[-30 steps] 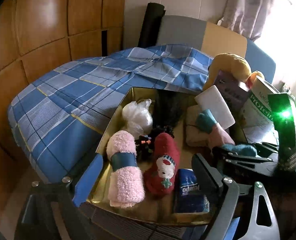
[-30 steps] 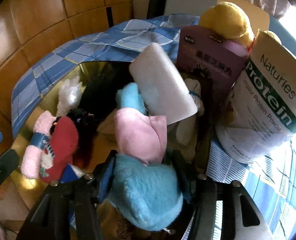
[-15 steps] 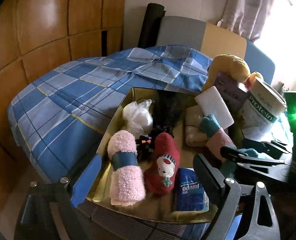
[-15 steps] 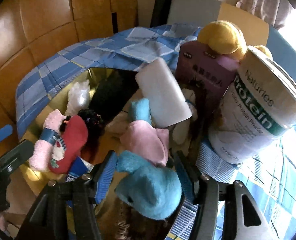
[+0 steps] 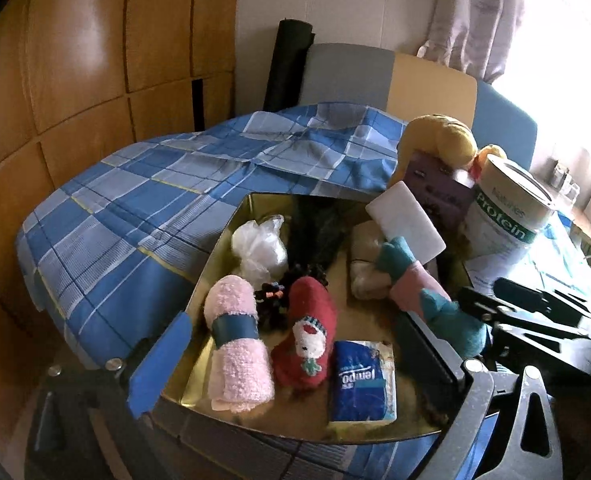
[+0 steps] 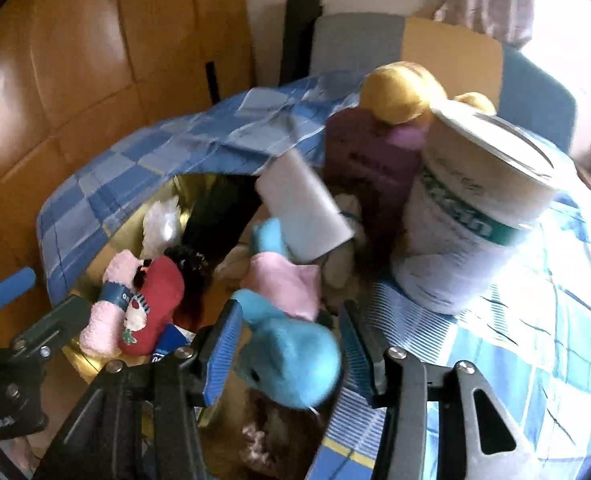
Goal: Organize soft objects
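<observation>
My right hand-held gripper spread wide, blue-pink sock loose between fingers, its far end in gold tray. Left hand-held gripper wide too, holding nothing. Risk: sock heel hangs over tray edge, could slide out. White block ahead leans, could tip.

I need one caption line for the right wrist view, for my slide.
Right gripper, jaws open around a blue and pink sock, above the gold tray of soft things.
</observation>
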A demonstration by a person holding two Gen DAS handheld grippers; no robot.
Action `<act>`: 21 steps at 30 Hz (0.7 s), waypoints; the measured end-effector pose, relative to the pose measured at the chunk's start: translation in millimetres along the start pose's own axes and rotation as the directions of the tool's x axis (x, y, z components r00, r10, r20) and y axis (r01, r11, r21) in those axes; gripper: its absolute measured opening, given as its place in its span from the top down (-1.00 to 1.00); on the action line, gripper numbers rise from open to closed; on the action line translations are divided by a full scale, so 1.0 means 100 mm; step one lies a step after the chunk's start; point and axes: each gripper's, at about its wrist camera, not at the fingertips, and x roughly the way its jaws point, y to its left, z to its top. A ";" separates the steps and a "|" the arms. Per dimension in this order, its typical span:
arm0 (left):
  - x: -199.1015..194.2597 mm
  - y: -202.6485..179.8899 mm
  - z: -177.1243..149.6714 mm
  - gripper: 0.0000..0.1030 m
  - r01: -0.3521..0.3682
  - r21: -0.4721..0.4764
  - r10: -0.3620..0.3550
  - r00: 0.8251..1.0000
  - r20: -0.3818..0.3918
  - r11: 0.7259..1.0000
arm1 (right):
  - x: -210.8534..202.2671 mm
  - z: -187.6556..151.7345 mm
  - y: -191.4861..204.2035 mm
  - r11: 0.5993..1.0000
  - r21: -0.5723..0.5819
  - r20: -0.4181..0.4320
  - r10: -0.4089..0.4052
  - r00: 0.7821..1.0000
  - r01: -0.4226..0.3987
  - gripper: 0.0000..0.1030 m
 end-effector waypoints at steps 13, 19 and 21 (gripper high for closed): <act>-0.23 -0.24 -0.10 -0.99 -0.020 0.022 0.019 0.999 0.039 1.000 | -0.27 -0.34 -0.12 0.980 0.125 0.030 -0.160 0.987 0.155 0.01; -0.24 -0.26 -0.12 -0.99 -0.026 0.017 0.025 0.999 0.036 1.000 | -0.33 -0.37 -0.13 0.977 0.137 0.046 -0.171 0.984 0.163 0.01; -0.25 -0.26 -0.12 -0.99 -0.028 0.017 0.028 0.999 0.035 0.999 | -0.35 -0.37 -0.13 0.977 0.138 0.051 -0.171 0.984 0.163 0.01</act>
